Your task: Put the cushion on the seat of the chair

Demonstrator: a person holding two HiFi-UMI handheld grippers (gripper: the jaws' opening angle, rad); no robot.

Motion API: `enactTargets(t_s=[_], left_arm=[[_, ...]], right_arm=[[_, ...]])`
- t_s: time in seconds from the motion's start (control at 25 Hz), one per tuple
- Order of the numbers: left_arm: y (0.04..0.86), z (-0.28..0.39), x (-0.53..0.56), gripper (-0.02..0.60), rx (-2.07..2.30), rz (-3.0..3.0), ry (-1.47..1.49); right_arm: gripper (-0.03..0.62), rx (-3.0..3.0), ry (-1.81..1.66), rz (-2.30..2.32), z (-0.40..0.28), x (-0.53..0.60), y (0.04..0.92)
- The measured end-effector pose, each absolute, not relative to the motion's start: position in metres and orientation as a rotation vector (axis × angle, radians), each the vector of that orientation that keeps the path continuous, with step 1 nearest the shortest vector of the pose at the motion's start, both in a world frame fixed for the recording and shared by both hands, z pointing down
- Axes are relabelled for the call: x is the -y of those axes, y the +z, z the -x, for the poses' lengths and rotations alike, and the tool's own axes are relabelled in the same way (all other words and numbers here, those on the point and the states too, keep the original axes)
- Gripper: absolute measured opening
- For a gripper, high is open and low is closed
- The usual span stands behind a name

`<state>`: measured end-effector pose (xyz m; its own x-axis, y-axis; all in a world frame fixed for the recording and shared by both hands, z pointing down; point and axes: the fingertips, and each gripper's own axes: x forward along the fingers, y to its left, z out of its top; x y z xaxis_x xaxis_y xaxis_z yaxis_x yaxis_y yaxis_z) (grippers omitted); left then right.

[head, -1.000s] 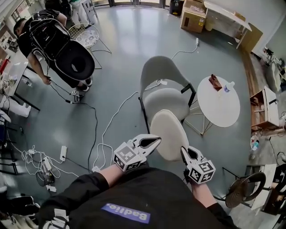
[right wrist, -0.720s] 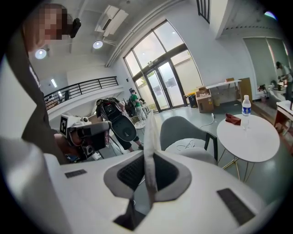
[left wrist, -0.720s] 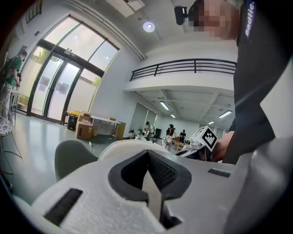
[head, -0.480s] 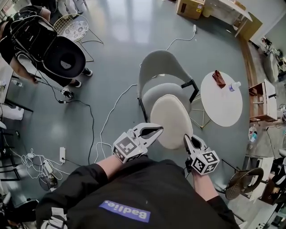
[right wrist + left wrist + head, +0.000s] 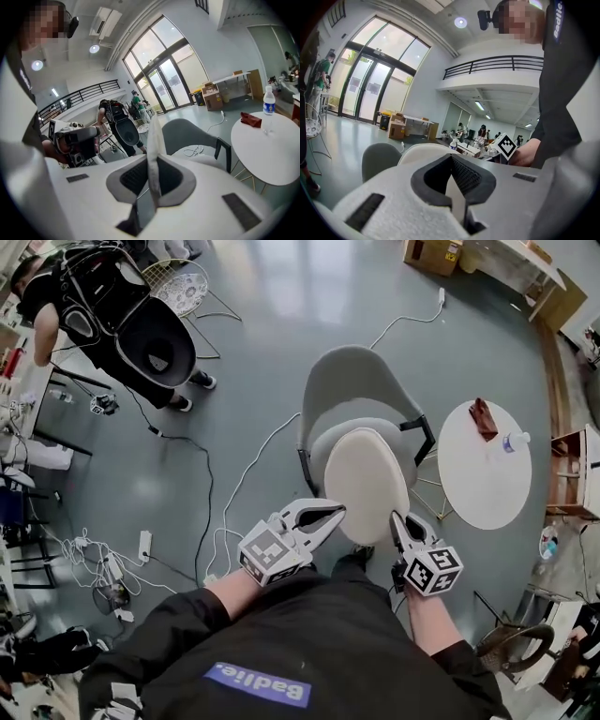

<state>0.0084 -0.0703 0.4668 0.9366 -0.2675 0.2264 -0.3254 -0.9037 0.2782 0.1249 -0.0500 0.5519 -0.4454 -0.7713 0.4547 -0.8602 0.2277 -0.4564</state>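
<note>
**Entry: cushion carried to chair, placing step**

1. Chair (image 5: 349, 381): grey shell, dark legs, standing on the grey floor. We take it as our landmark. Its seat (image 5: 322, 454) shows as a grey margin round the cushion and carries nothing else.
2. Cushion (image 5: 367, 484): cream, oval, thin. In the head view it lies over the front and middle of the chair's seat, with its near end overhanging the chair's front edge toward us. We cannot tell whether it rests on the seat or hangs just above it.
3. Left gripper (image 5: 336, 514): at the chair's front, on the cushion's near left edge. Its jaws are closed to a narrow slit, with a pale sliver of the cushion's edge pinched between them.
4. Right gripper (image 5: 396, 521): at the chair's front, on the cushion's near right edge. Its jaws are nearly together, clamping the cushion's rim, which stands up between them.
5. Round table (image 5: 469, 488): white, just to the right of the chair, bearing a bottle (image 5: 514, 440) and a dark red object (image 5: 483, 418).
6. Cables (image 5: 234, 502): trailing on the floor to the left of the chair.

**Step in hand:** we judge this the final carry-in, both grips holding the cushion over the seat.

**Next move calls for:** pushing the cushion further toward the chair's back until it is centred, lowering it flat, then parting both pairs of jaws and drawing back.
</note>
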Motion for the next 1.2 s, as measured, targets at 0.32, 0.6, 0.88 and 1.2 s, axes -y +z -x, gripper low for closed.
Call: enactTargets(t_s=[0.32,0.6,0.88,1.2], left_arm=[[0.478,-0.034,0.107,0.017,0.579,-2.720,0.301],[0.499,-0.044,0.127,0.015,0.625,-2.693,0.333],[0.519,-0.047,0.136,0.016,0.607,-2.673,0.366],[0.530,-0.051,0.149,0.016,0.583,-2.664,0.400]], right_arm=[[0.049,2.400,1.170,-1.543,-0.153,0.113,0.591],[0.049,2.405,1.302,-1.550,-0.156,0.154,0.634],[0.049,2.378,1.460,-1.569,-0.149,0.181,0.681],[0.049,2.265,1.660,-1.662,-0.185,0.187,0.768]])
